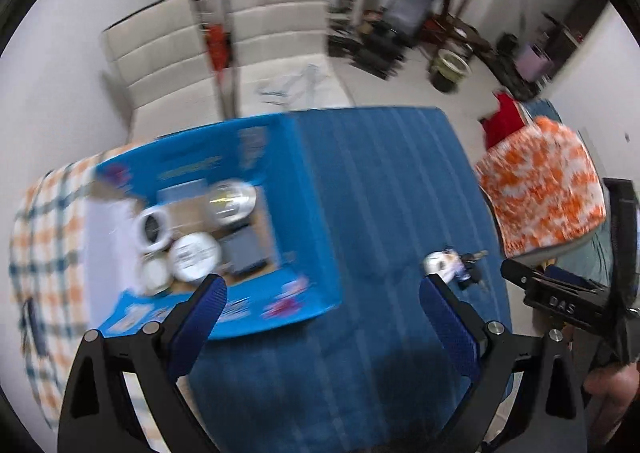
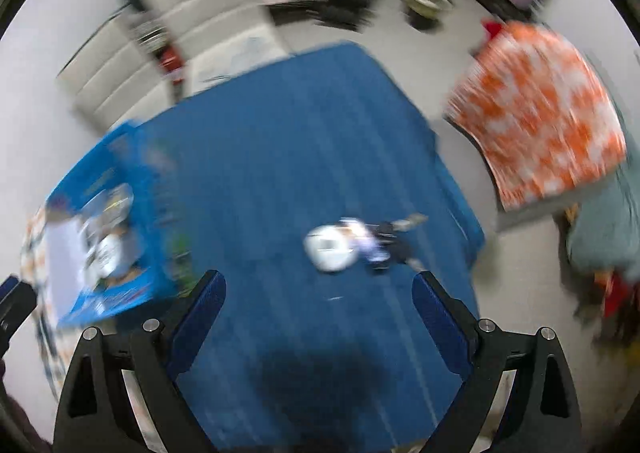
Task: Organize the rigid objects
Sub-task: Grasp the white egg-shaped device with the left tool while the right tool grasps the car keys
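Both grippers gape, empty, above the blue cloth (image 2: 280, 157).

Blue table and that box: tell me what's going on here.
A person holds a hand-held gripper in each hand above a table covered in blue cloth. Both the left hand-held gripper and the right hand-held gripper are open and empty. A blue box on the table's left side already holds several round white containers. One white item and a small dark cluster beside it are out on the cloth, ahead of the right one. Both views are motion-blurred.
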{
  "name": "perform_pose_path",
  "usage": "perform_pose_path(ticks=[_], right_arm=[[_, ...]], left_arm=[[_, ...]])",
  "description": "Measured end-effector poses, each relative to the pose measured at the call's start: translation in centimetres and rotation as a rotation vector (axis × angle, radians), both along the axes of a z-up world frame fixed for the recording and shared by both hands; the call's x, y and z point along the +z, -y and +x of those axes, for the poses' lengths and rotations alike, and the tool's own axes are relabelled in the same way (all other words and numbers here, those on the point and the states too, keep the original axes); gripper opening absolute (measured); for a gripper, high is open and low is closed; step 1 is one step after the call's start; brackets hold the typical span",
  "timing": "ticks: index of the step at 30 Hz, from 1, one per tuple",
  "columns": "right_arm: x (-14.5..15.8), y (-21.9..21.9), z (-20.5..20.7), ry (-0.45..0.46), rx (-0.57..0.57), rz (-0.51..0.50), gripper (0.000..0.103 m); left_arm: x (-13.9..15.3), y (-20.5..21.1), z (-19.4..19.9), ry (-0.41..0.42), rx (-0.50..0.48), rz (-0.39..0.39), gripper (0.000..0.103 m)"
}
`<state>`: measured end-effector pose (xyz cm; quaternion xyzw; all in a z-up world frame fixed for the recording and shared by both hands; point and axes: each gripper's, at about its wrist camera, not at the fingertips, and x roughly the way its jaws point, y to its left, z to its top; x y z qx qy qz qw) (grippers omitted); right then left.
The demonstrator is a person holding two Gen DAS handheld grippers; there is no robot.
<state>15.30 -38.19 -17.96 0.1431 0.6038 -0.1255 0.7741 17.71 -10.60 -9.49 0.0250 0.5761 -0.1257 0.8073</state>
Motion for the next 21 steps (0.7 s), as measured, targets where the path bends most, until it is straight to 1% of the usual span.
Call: perform_pose_path(ticks=[1,3,4,6,7,8,10,11,12,13,16,17,18,19,20,21], right_arm=[[-1.4,2.1,-0.2,-0.026,-0.036,0.003,0.090],[-4.1,5.7,-0.5,-0.080,-0.082,0.006,0.061],[-5.1,7.3,-0.8,-0.096,-0.099,0.004,0.060],[-7.0,9.8,-1.2,-0.115,-0.128,0.006,0.060],[-8.0,10.9,-1.3,-0.123,-0.132,0.009,0.060],[-8.7,11.5,-1.3,-0.133,-0.135,0.007,0.060],[-10.3,12.8,-1.4,-0.153,-0.140,0.020,0.060],[-11.0,13.3,-1.4,-0.162,-0.141,0.031,0.060],[-11.3,13.7,-1.3,-0.166,-0.141,0.034,0.060],[-11.6,13.9,-1.2,-0.166,-0.140,0.034,0.060],[-12.4,14.4,-1.3,-0.166,-0.128,0.037,0.060],[-12.7,14.4,-1.3,-0.164,-0.121,0.043,0.060],[-13.0,14.4,-1.3,-0.165,-0.112,0.048,0.060],[-13.4,14.4,-1.3,-0.169,-0.102,0.053,0.060],[-13.7,14.3,-1.3,-0.169,-0.093,0.060,0.060],[-14.1,14.2,-1.2,-0.169,-0.081,0.066,0.060]], left_arm=[[-1.1,1.8,0.4,-0.010,-0.027,-0.002,0.099],[-3.4,5.2,1.2,-0.044,-0.075,0.006,0.099],[-5.3,7.8,1.5,-0.076,-0.118,0.009,0.099],[-8.8,11.6,2.0,-0.135,-0.181,0.041,0.099],[-10.2,12.8,2.2,-0.160,-0.198,0.049,0.099],[-12.2,14.5,2.5,-0.201,-0.216,0.057,0.099],[-15.5,17.1,3.0,-0.264,-0.229,0.072,0.098],[-16.8,17.9,3.1,-0.282,-0.229,0.079,0.093],[-17.8,18.5,3.2,-0.298,-0.229,0.085,0.092],[-19.4,19.4,3.4,-0.325,-0.230,0.099,0.092],[-22.2,20.7,3.5,-0.382,-0.224,0.136,0.092],[-23.0,20.8,3.3,-0.403,-0.217,0.140,0.090],[-23.1,20.5,3.2,-0.404,-0.204,0.088,0.088],[-22.9,20.2,3.0,-0.381,-0.192,0.074,0.087],[-22.7,20.1,2.7,-0.360,-0.197,0.071,0.083],[-22.5,19.9,2.4,-0.351,-0.204,0.072,0.072]])
